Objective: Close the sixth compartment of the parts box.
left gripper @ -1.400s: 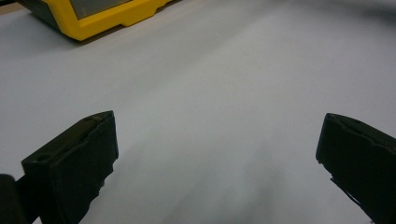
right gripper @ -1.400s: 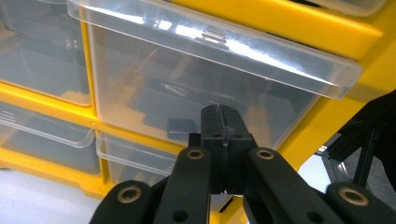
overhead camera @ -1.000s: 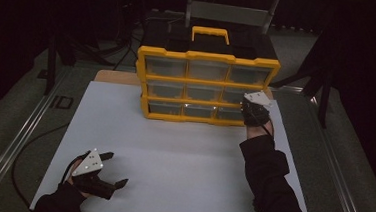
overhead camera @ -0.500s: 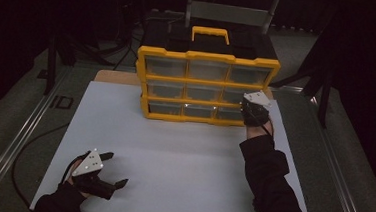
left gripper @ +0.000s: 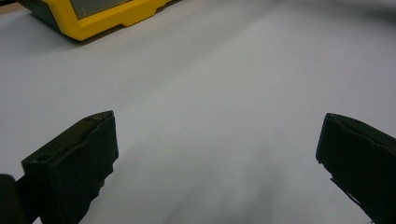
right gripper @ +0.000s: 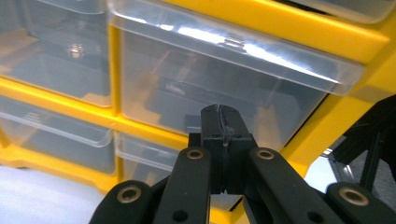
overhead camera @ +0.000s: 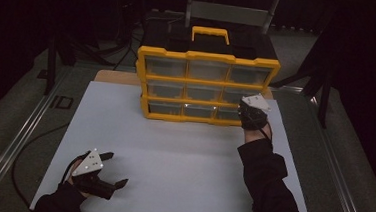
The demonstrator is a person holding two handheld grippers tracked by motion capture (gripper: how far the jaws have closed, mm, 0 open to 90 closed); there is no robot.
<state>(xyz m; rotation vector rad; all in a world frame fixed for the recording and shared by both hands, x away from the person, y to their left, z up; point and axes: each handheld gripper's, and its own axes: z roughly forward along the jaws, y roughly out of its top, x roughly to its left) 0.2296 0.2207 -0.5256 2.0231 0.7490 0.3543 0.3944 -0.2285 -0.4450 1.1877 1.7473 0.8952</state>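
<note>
A yellow drawer cabinet [overhead camera: 210, 56] with a black top and clear drawers stands at the far side of the white tabletop [overhead camera: 187, 156]. My right gripper [overhead camera: 245, 112] is shut, and its tips [right gripper: 219, 112] sit close against the clear front of the right column's middle drawer [right gripper: 196, 88]. Nothing shows between the jaws, and I cannot tell whether they touch the drawer. My left gripper [overhead camera: 117, 170] rests low over the near left of the tabletop. It is open [left gripper: 218, 126], with only bare white surface between its jaws. The cabinet's lower corner [left gripper: 107, 21] lies far ahead of it.
A yellow carry handle [overhead camera: 210, 33] rises from the cabinet's top. Metal rails [overhead camera: 15, 144] run along both sides of the table. A cable [overhead camera: 27, 150] trails off the left edge. Dark stands and a chair [overhead camera: 227, 11] lie behind the cabinet.
</note>
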